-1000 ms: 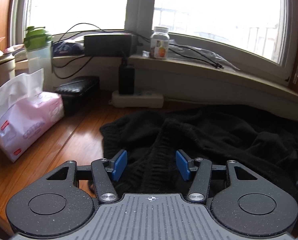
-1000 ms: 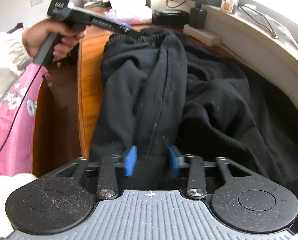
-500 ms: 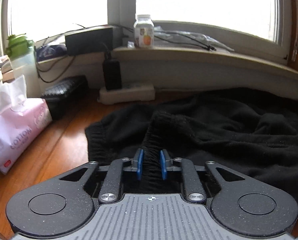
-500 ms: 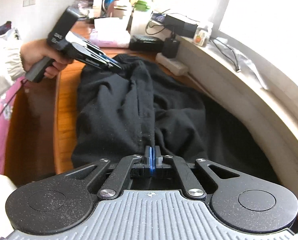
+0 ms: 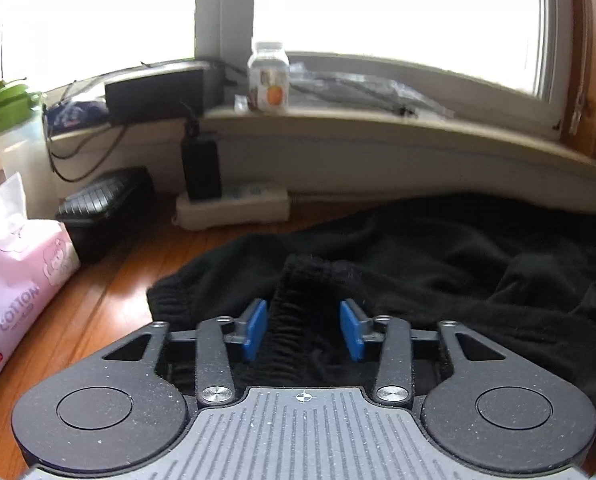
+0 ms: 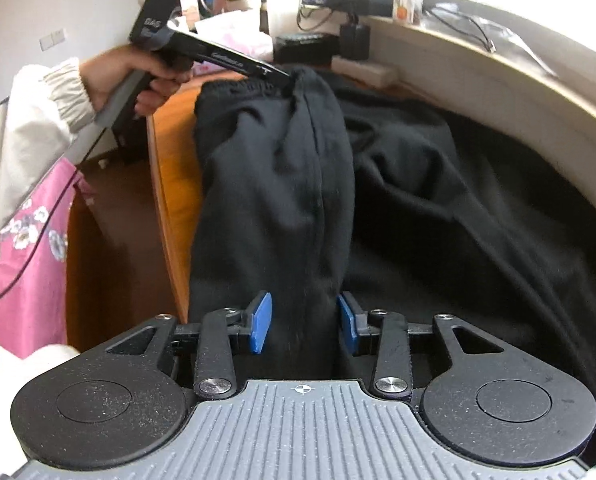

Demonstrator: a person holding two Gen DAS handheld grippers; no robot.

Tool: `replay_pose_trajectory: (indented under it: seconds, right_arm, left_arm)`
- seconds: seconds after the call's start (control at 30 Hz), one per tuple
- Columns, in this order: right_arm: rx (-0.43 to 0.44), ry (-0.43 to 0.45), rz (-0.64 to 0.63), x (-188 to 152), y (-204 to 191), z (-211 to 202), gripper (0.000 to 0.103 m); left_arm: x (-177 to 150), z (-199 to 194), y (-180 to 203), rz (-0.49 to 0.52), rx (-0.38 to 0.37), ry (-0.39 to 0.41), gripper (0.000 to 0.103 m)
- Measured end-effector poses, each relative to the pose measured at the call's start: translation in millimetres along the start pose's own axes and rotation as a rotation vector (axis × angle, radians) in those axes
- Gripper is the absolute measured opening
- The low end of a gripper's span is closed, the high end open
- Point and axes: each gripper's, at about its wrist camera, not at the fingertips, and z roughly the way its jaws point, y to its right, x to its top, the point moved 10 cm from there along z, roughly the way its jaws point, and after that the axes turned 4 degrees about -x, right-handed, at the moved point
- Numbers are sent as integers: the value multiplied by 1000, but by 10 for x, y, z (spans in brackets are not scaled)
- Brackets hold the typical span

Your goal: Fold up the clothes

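Wooden desk (image 5: 97, 280) beneath a bright window sill (image 5: 378, 128), bearing tissue pack (image 5: 21, 280), power strip (image 5: 233, 204) and green-lidded bottle (image 5: 15, 132); black garment (image 6: 438, 208) sprawls across it, a ridge of cloth between each just-reopened claw, left gripper (image 5: 304, 330) and right gripper (image 6: 304, 324), pads apparently clear.

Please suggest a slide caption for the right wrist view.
Right gripper, jaws just reopened, straddles black trousers while the left gripper reaches the waistband.

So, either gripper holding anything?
Cannot tell: both jaws have just been opening. Left gripper straddles the black garment at its ribbed edge, the right gripper a fold.
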Motion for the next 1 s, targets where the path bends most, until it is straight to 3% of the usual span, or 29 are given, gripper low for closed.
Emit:
replay_pose_trajectory:
  seconds: [0.03,0.07,0.1,0.13,0.27,0.53,0.63,0.7,0.77,0.83,1.0]
  right_arm:
    - [-4,3,-2,-16,11,-31,27]
    - [-9,7,-4,-31,22,-62,13]
    - [-13,10,-6,-47,33,-93,8]
    - [-22,18,-12,-43,44,-133,7]
    - [-120,84,-86,144,147,-334,5]
    - [-393,200,-343,964,449,-823,3]
    - [-389,171,-304,1083,669,-726,4]
    - [-359,132,-268,1024,779,-595,4]
    - [-341,100,-249,869,802,-476,4]
    - [-327,78,-231,732,804,-389,4]
    - [-316,38,-208,470,748,-344,4]
  left_arm:
    - [-29,34,3,4,7,-16,32]
    - [-55,53,7,12,14,-20,27]
    - [-76,61,7,20,21,-21,20]
    - [-97,66,7,28,27,-22,0]
    - [-72,-97,25,28,32,25,0]
    - [313,-976,-111,-41,52,244,0]
    - [334,-933,-111,-43,28,198,0]
    - [281,-775,-82,-31,21,147,9]
    - [186,-562,-38,-19,13,98,37]
    - [88,-333,16,-20,-12,55,51]
    - [7,108,132,-22,-52,-7,59]
